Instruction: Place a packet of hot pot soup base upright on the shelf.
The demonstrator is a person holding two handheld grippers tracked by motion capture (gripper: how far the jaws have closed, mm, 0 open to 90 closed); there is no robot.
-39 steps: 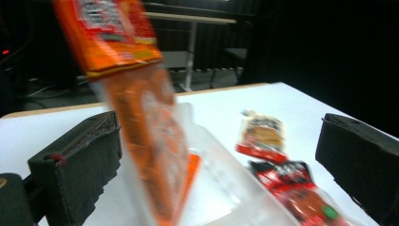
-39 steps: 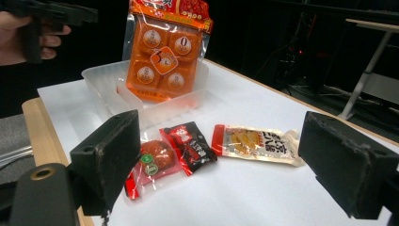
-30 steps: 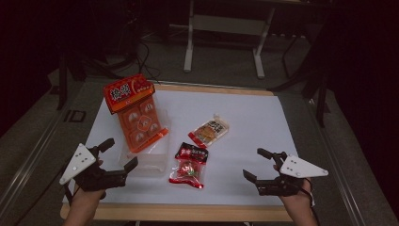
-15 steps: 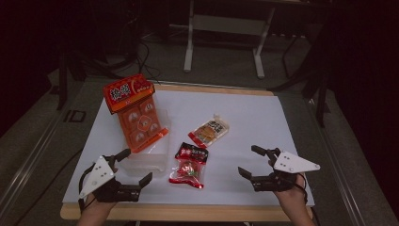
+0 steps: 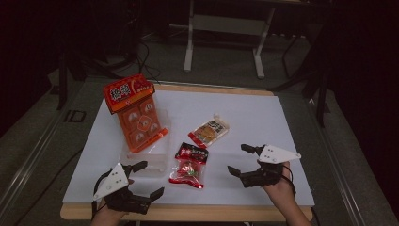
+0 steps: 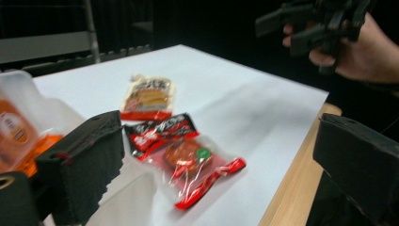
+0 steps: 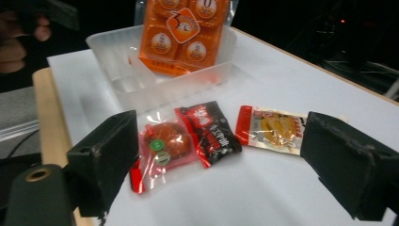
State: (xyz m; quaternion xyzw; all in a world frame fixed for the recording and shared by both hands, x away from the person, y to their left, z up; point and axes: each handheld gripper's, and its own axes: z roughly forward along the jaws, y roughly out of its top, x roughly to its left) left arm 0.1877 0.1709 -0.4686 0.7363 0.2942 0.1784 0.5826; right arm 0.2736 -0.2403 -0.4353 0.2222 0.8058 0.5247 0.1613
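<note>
A red clear snack pack with a black top [image 5: 189, 165] lies near the front of the white mat [image 5: 263, 117], and a yellow-orange snack pack [image 5: 210, 132] lies behind it. My left gripper [image 5: 149, 179] hovers open at the front left, beside the red pack [image 6: 188, 155], with nothing between its jaws. To the right of both packs, my right gripper [image 5: 236, 158] stands open. Its jaws have just been opening, with nothing held. The right gripper view looks over its jaws [image 7: 221, 132] at the red pack [image 7: 164, 146] and the yellow pack [image 7: 273, 129].
A clear plastic tray [image 5: 160, 157] holds a leaning orange multi-cup package [image 5: 136, 117] at the mat's left. The wooden table edge [image 5: 211, 213] runs just in front of both hands. A metal stand [image 5: 223, 23] is on the floor beyond the table.
Both hands have drifted inward toward the snack packs and sunk a little. The left gripper went right and nearer the front edge; the right gripper went left and its jaws spread slightly.
</note>
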